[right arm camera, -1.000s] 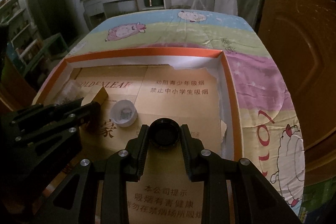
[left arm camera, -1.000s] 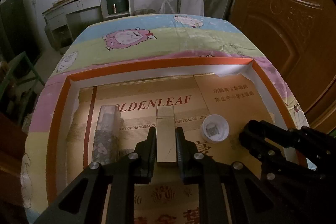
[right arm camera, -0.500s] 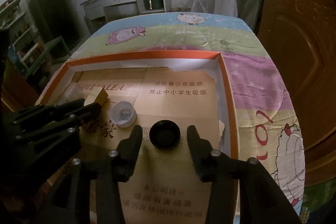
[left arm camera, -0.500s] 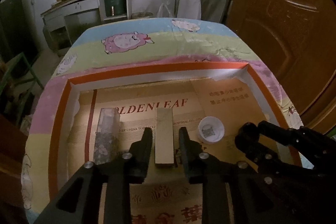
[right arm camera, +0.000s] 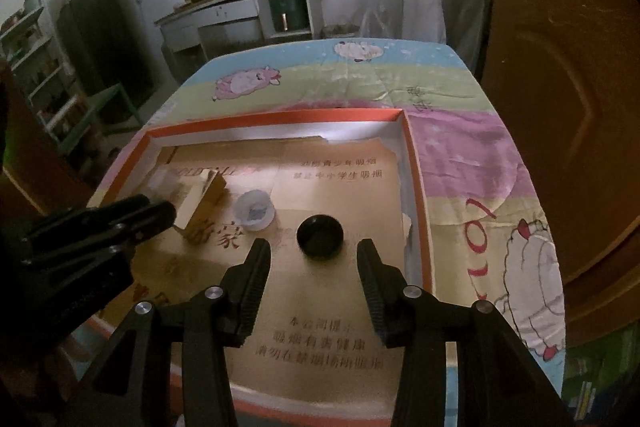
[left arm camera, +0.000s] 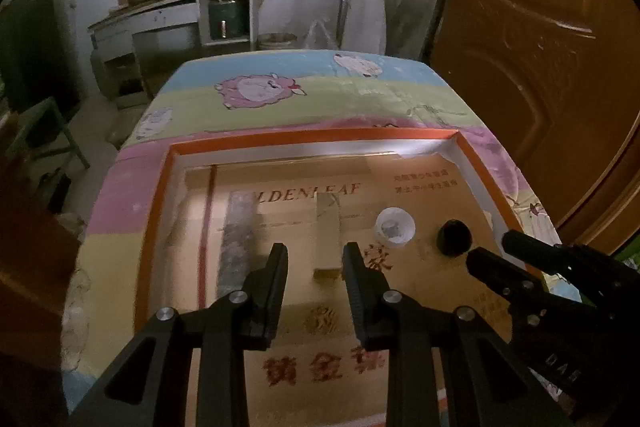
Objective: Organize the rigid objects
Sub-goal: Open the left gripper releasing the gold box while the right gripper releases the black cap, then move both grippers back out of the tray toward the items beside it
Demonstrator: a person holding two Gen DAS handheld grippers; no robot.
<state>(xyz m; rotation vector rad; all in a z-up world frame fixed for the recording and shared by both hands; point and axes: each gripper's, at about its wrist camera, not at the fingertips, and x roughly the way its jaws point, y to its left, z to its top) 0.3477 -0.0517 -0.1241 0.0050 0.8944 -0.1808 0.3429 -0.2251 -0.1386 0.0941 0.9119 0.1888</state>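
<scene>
An orange-rimmed tray (left arm camera: 312, 135) lined with printed cardboard lies on the table. In it lie a clear speckled box (left arm camera: 237, 235), a gold rectangular box (left arm camera: 328, 233), a white round cap (left arm camera: 394, 226) and a black round cap (left arm camera: 454, 237). My left gripper (left arm camera: 315, 269) is open and empty, just behind the gold box's near end. My right gripper (right arm camera: 314, 263) is open and empty, just behind the black cap (right arm camera: 320, 235). The gold box (right arm camera: 202, 199) and white cap (right arm camera: 255, 209) also show in the right wrist view.
The tray (right arm camera: 418, 163) sits on a cartoon sheep tablecloth (left arm camera: 320, 99). A wooden door (left arm camera: 540, 67) stands close on the right. A kitchen counter with pots (left arm camera: 188, 7) is at the back. The table's left edge drops to the floor.
Both grippers opened and drew back. The left let go of the gold box, the right let go of the black cap; both objects now lie in the tray.
</scene>
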